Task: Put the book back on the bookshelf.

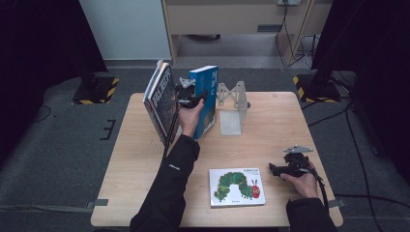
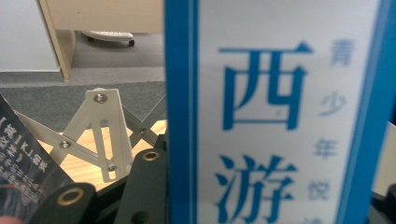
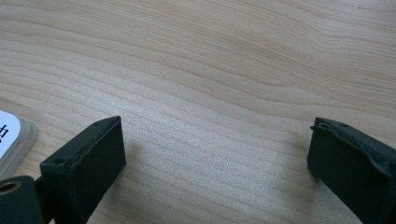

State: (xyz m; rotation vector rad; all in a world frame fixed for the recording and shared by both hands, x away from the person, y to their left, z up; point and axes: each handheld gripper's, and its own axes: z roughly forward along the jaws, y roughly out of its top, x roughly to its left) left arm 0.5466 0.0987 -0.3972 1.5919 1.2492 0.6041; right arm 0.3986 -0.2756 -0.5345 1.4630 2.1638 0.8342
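Blue book stands upright on its lower edge at the far side of the table, long axis vertical, pinched at the spine by the left gripper. White folding bookend lies just to its right; leaning dark books just to its left. Right gripper rests well apart near the caterpillar book, jaws spread, holding nothing

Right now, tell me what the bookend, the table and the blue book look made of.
Bookend: pale painted metal, judging by thin flat struts joined with rivets.
Table: light wood or wood-look laminate; a fine grain shows, with a matte surface.
Blue book: paper with a smooth printed cover, slightly glossy; the left tongs hold it upright.
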